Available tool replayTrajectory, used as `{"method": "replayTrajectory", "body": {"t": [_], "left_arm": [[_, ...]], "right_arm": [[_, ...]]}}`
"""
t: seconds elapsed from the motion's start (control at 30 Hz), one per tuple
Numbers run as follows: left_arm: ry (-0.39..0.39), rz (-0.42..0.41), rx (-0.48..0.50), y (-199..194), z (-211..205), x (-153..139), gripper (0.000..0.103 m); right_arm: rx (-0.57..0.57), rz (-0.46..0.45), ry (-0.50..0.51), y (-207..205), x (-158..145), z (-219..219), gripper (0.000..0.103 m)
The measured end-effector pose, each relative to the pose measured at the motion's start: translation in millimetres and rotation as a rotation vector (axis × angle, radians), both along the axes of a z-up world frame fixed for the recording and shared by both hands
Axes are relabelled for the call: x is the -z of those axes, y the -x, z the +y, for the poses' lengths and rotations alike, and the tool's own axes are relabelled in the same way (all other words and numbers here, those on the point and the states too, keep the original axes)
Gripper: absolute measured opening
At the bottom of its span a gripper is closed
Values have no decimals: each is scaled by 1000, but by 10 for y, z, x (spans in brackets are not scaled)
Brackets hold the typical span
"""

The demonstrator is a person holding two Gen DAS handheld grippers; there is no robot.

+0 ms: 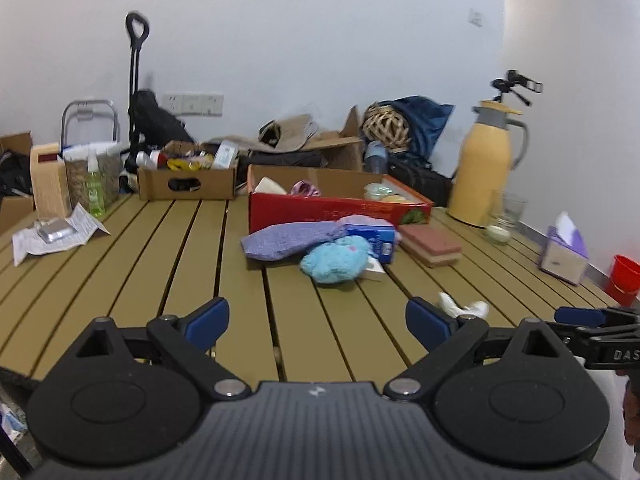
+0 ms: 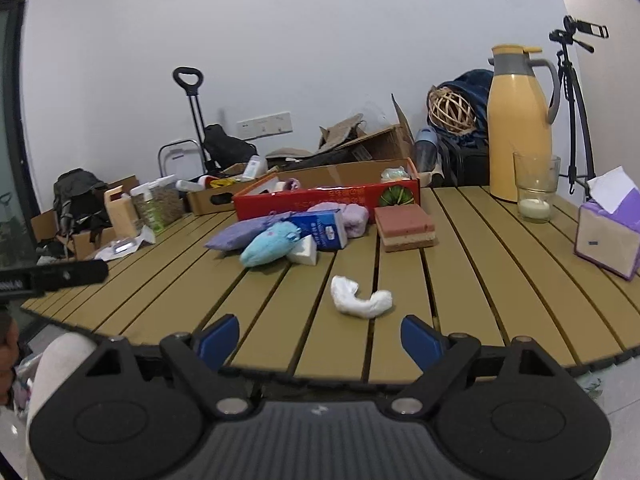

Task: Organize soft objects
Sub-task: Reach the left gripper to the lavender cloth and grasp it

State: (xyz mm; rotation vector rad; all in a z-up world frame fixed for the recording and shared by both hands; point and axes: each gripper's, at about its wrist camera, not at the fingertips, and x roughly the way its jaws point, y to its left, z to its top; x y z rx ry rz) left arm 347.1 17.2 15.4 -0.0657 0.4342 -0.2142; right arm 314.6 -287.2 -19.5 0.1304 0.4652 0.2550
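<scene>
Left wrist view: the olive-tan slatted table [image 1: 160,264] runs ahead under a plain white wall [image 1: 320,40], clutter piled along the far edge. The left gripper [image 1: 316,320] stands wide, nothing between its blue pads. Straight ahead sits the pile of soft things: a purple cloth pouch [image 1: 288,238], a fluffy light-blue plush [image 1: 336,260] touching it, and a blue-and-white carton [image 1: 374,240] just beside. Behind them lies the red cardboard box [image 1: 320,208]. A crumpled white cloth [image 1: 464,306] peeks out just past the right-hand finger. The right gripper's tip shows at the far right.

Right wrist view: same table, near edge curving under the right gripper [image 2: 320,340], jaws wide and empty. The white cloth [image 2: 360,296] lies just ahead, between the fingers' lines, alone on the slats. Farther ahead, the plush [image 2: 268,246], pouch [image 2: 244,232] and carton [image 2: 320,228] crowd before the red box [image 2: 320,200]. A pink-and-tan layered sponge block [image 2: 404,226] sits ahead-right, a yellow thermos jug [image 2: 518,120] and purple tissue box [image 2: 608,236] farther right.
</scene>
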Motion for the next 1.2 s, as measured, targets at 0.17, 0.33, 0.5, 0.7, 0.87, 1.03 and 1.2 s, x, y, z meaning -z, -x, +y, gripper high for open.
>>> {"method": "replayTrajectory", "body": {"t": [0.17,0.33,0.5,0.7,0.87,1.03,1.2], "left_arm": [[56,74,-51,-804,166,75,87],[115,105,-95,-1558,334,118,71],[173,164,-100,-2095,447,288,71],[239,240,-58,-2290,506,585,47],[277,244,-28,-2317,526,611,13],[265,189,-41,-2224,504,503,8],[260,97,-30,-1769,413,137,8]], "right_arm": [[-48,23,-40,-589,-31,80,74],[-130,43,-127,-1407,-78,372,68],[-164,75,-179,-2213,-26,804,60],[-119,149,-157,-2763,223,1119,49],[-88,131,-123,-2822,337,1139,22],[-105,54,-57,-2772,245,1185,6],[-167,-41,-48,-2423,-92,1189,4]]}}
